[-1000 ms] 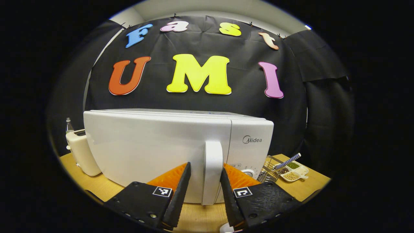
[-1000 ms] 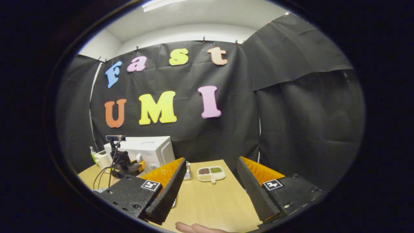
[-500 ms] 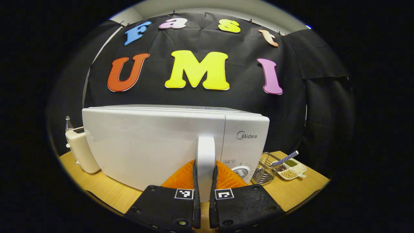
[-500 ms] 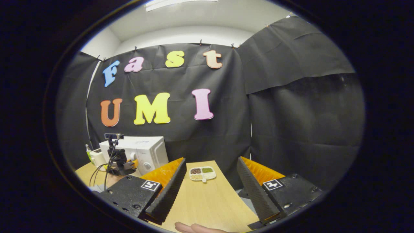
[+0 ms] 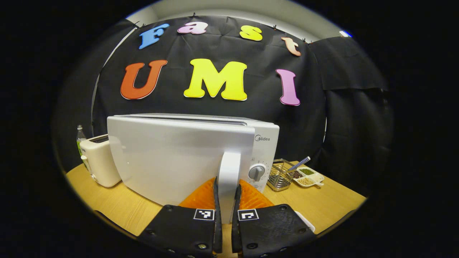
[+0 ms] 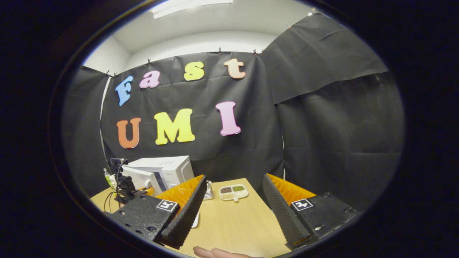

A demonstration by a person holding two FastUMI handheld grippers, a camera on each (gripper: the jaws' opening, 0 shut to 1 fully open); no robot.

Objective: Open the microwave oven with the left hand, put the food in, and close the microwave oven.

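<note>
The white microwave (image 5: 263,143) stands on the wooden table (image 5: 333,204), its door (image 5: 179,157) swung a little way out from the body. My left gripper (image 5: 227,200) is shut on the door's upright white handle (image 5: 228,172), one finger on each side. In the right gripper view the microwave (image 6: 172,168) sits far left with its door (image 6: 143,179) ajar and the left gripper (image 6: 125,188) at it. My right gripper (image 6: 233,200) hangs open above the table with nothing between its fingers. A white plate rim (image 5: 304,221) peeks out beside the left gripper; what it holds is hidden.
A cream toaster (image 5: 100,161) and a bottle (image 5: 80,138) stand left of the microwave. To its right are a wire basket (image 5: 279,175) and a divided dish of grains (image 5: 308,176), the same dish (image 6: 233,191) lying ahead of the right gripper. A fingertip (image 6: 215,252) shows at the bottom.
The left gripper went from open around the handle to shut on it, then drew the door out so a gap opened at the control panel. The right gripper stayed open, shifting slightly.
</note>
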